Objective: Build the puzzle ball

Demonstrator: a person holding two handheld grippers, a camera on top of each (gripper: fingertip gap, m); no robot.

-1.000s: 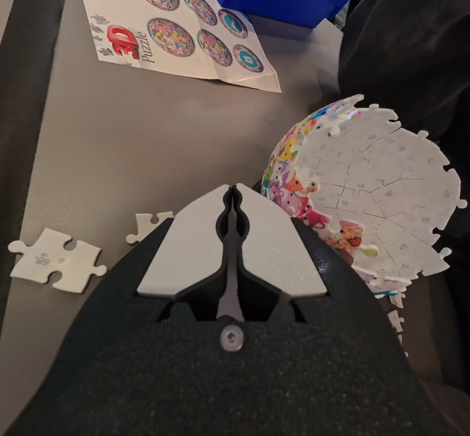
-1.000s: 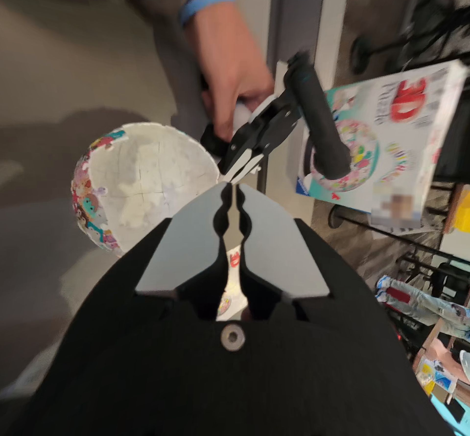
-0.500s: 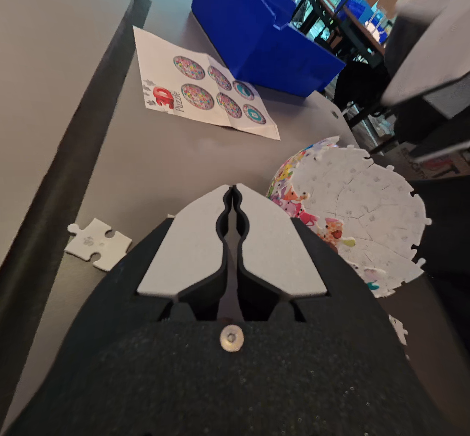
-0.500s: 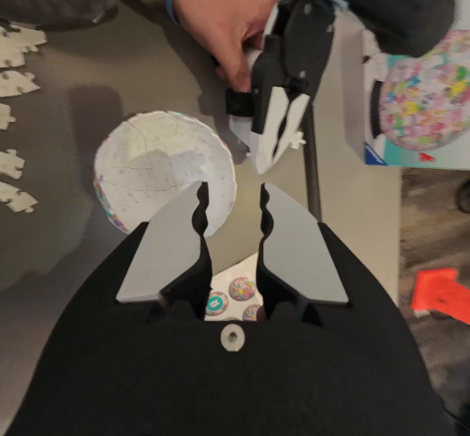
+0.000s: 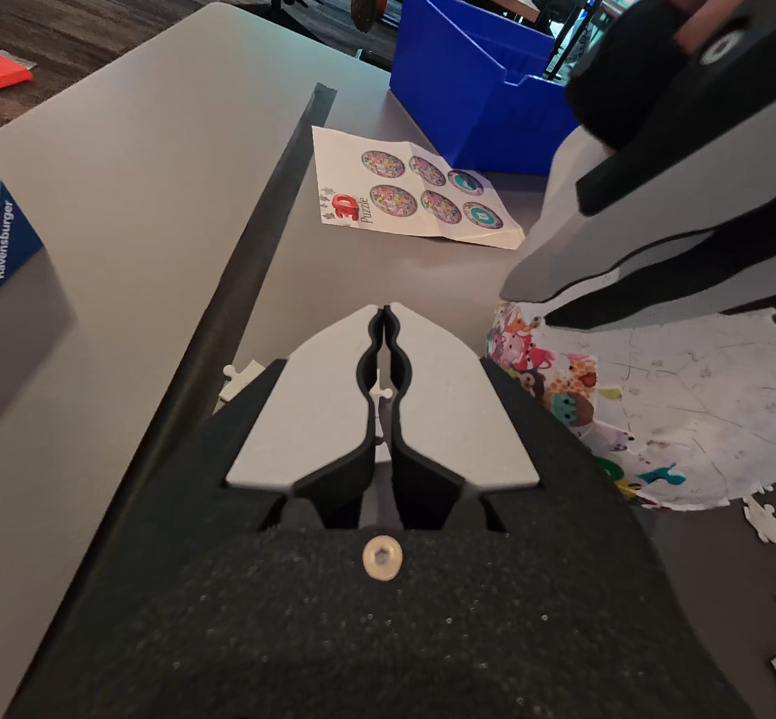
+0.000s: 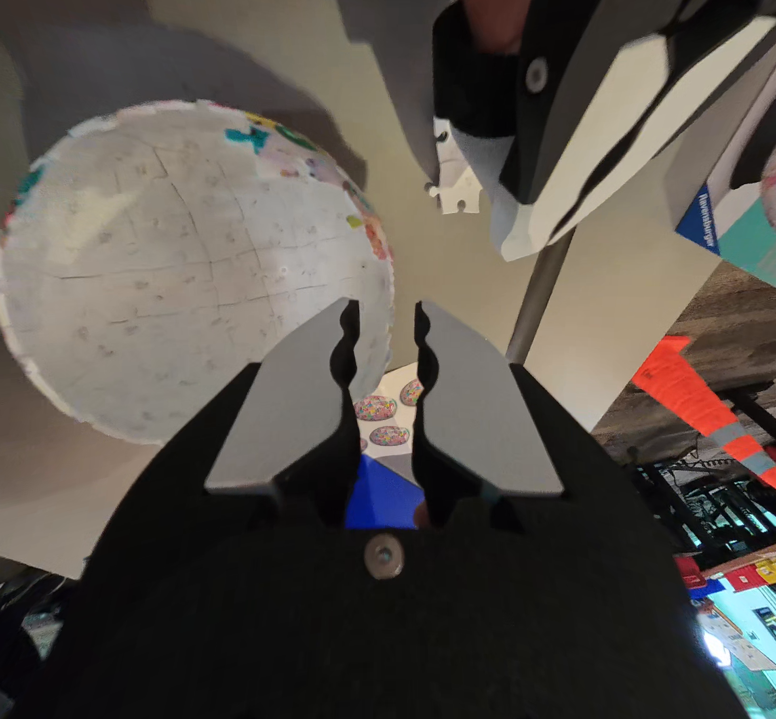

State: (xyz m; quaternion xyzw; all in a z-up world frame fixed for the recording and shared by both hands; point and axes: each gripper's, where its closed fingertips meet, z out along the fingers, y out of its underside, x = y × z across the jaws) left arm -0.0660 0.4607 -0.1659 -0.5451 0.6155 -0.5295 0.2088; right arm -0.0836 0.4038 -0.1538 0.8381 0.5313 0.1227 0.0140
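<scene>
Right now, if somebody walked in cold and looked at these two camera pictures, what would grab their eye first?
Most striking is the half-built puzzle ball lying on the grey table, its white hollow inside open to view, its colourful cartoon outside showing at the rim. Next, the left gripper, shut on a small white puzzle piece just beside the ball, while the right gripper hangs open at the ball's rim. Behind, an instruction sheet lies before a blue bin.

The half-built puzzle ball (image 5: 655, 409) is lying tipped on the bench (image 5: 378, 275), its white, numbered inside (image 6: 168, 271) facing up and sideways and its colourful cartoon-printed outside showing along the rim. A white puzzle piece (image 6: 455, 191) is hanging pinched in the left gripper (image 5: 384, 315), above and just beside the ball's jagged open edge.
</scene>
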